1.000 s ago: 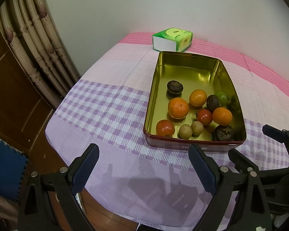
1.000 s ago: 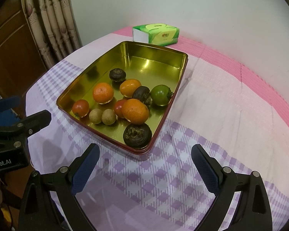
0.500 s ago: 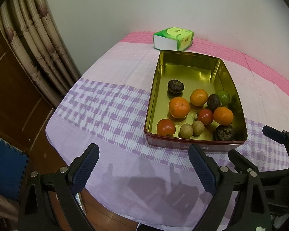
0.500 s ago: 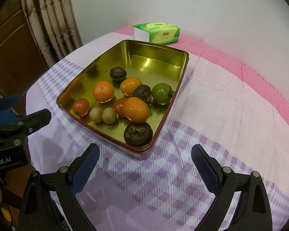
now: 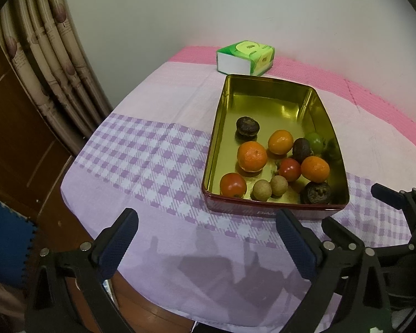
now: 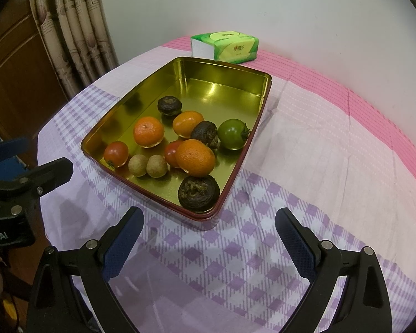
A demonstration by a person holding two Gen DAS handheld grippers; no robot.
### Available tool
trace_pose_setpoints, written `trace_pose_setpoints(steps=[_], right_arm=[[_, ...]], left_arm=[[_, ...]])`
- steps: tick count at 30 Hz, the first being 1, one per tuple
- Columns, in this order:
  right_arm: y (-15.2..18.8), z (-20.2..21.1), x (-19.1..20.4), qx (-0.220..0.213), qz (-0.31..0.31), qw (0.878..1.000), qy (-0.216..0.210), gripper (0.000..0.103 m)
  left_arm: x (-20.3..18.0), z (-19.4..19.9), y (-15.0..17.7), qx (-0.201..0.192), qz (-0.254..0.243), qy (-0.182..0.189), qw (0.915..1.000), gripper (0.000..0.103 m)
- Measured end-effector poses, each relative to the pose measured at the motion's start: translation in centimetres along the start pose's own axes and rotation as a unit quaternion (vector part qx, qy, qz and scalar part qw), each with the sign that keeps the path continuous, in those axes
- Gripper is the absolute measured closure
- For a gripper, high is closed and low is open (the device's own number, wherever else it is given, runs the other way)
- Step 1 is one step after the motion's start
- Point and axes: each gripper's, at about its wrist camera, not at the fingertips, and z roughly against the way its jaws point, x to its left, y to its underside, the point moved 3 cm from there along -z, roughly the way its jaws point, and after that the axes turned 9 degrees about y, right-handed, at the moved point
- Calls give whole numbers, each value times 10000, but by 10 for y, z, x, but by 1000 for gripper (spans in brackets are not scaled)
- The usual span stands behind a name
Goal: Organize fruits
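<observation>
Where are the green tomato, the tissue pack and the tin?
green tomato (image 6: 232,133), right wrist view, middle of its skin.
tissue pack (image 6: 230,46), right wrist view, centre of its green top.
tin (image 6: 222,63), right wrist view, far rim.

Fruits (image 6: 163,144) lie in the tin (image 6: 244,161) on the table (image 6: 319,138), tissue pack (image 6: 224,43) behind it.
</observation>
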Motion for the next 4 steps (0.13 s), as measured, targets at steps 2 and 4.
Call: trace_pose_setpoints(steps=[2,4], right_arm=[[0,0,0,3,-7,10000,0,7],[0,0,0,2,-10,10000,2,7]], left_arm=[[0,1,1,5,5,1,10000,2],[0,0,0,0,4,11,10000,2]])
